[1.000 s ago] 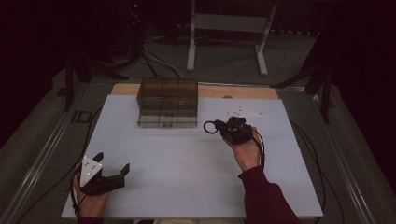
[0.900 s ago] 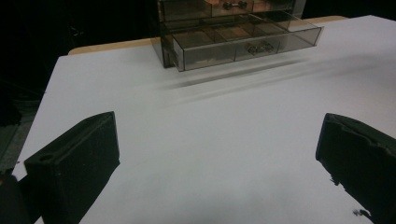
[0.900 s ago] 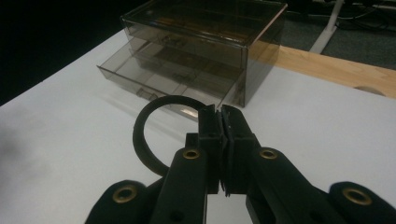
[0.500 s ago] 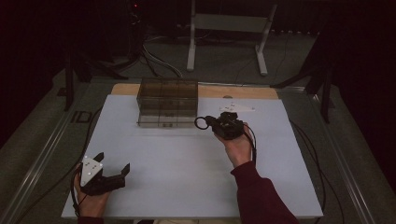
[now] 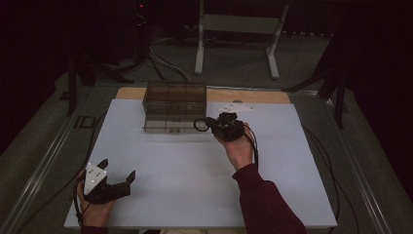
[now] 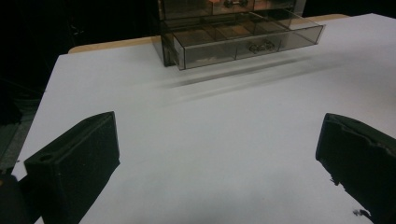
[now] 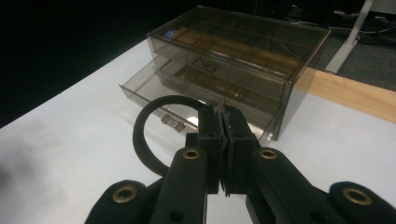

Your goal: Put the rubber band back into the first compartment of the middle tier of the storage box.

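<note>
Left gripper (image 5: 118,181) rests near the table's (image 5: 195,195) front edge, well short of the drawer box (image 5: 175,107), jaws wide, empty. Right gripper (image 7: 223,122) pinches a black ring (image 7: 144,135) just before the box's open bottom drawer (image 7: 154,95): carry it level over a compartment before releasing.

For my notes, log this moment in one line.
right tongs: shut on black ring | drawer box: bottom drawer open | left tongs: open, empty

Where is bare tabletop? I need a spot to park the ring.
Bare: the white sheet between left gripper and drawer box, and right of the right gripper. Crowded: by the open bottom drawer, where the black ring hangs.
</note>
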`<action>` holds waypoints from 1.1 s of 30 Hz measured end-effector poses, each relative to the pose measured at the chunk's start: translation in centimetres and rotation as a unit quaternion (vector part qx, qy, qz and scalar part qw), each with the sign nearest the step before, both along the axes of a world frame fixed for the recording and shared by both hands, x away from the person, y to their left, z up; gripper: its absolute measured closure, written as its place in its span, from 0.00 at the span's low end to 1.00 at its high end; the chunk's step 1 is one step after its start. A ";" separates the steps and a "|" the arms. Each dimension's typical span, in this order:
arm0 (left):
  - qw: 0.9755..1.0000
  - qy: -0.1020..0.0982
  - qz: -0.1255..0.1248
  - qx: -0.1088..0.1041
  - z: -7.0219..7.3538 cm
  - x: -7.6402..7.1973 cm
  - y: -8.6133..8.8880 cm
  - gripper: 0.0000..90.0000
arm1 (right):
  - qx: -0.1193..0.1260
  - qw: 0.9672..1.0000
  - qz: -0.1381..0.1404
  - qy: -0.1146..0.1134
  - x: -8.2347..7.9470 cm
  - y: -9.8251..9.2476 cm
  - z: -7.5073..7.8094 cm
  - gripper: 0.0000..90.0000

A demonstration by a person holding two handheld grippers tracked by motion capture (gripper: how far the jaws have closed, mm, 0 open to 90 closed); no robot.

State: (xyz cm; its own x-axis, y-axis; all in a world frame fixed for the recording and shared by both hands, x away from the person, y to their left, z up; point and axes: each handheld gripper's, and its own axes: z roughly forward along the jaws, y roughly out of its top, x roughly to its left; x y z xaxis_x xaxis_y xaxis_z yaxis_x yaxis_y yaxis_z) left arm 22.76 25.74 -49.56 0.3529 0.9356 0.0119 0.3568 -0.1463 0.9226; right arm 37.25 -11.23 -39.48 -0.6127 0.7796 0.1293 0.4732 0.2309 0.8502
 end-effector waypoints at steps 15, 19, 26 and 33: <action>1.000 0.000 0.001 0.000 0.0 0.0 0.1 0.00 | 0.013 1.000 0.005 0.005 2.1 1.6 0.3 0.99; 1.000 -0.001 0.001 0.001 0.0 0.0 0.1 0.00 | 0.010 1.000 0.007 0.004 2.6 2.1 0.3 0.99; 1.000 -0.001 0.001 0.001 0.1 -0.1 0.1 0.00 | 0.007 1.000 0.008 0.011 3.4 3.0 -0.1 0.99; 1.000 -0.002 0.002 0.001 0.1 -0.1 0.2 0.00 | 0.002 1.000 0.010 0.012 4.0 4.1 0.0 0.99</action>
